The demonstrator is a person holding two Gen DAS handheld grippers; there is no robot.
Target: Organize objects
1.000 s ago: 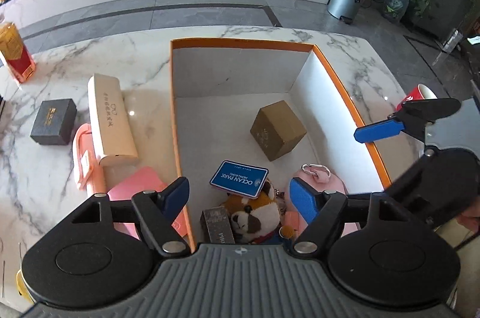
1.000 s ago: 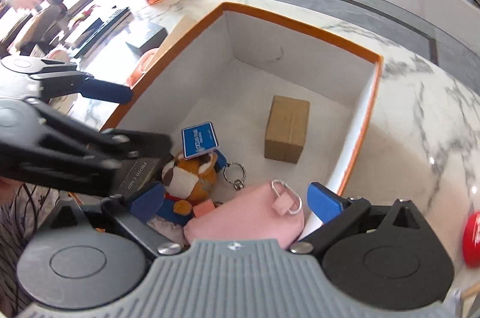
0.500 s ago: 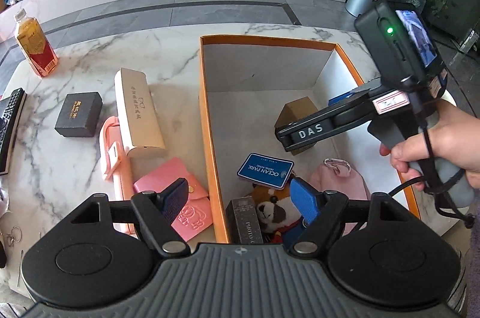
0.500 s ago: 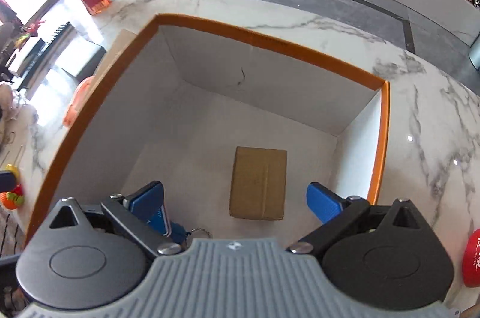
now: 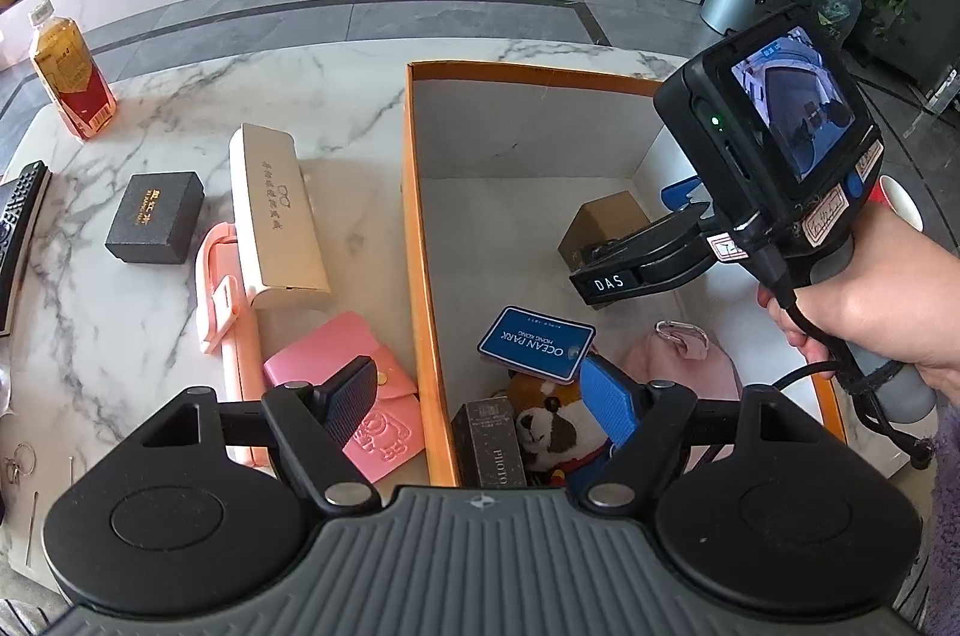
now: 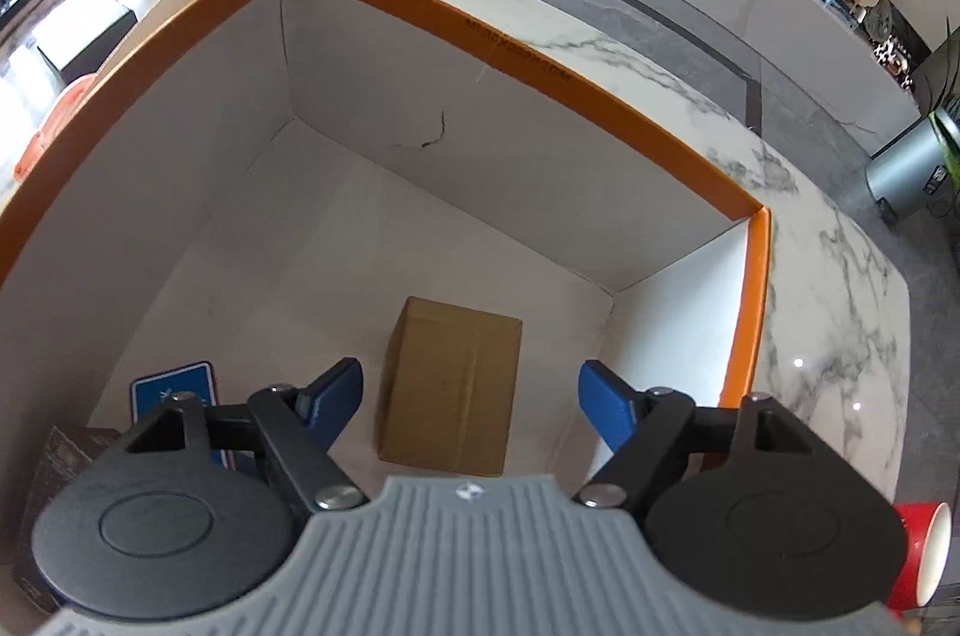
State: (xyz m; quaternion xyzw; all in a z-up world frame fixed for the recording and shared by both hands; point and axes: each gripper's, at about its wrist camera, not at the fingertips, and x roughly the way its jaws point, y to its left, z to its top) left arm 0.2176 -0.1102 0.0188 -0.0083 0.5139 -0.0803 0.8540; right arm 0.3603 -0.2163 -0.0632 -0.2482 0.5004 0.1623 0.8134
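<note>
- The right claw (image 6: 471, 396) straddles the brown cardboard box (image 6: 450, 384) near the orange-rimmed box's (image 6: 744, 336) far right corner, its jaws just narrowing, pads not yet touching, apparently to lift it.
- The left claw (image 5: 480, 402) hangs wide and empty over that box's near left rim.

Black claw (image 6: 471, 393), blue pads (image 6: 603, 411), grey ribbed base, "DAS" label
</note>
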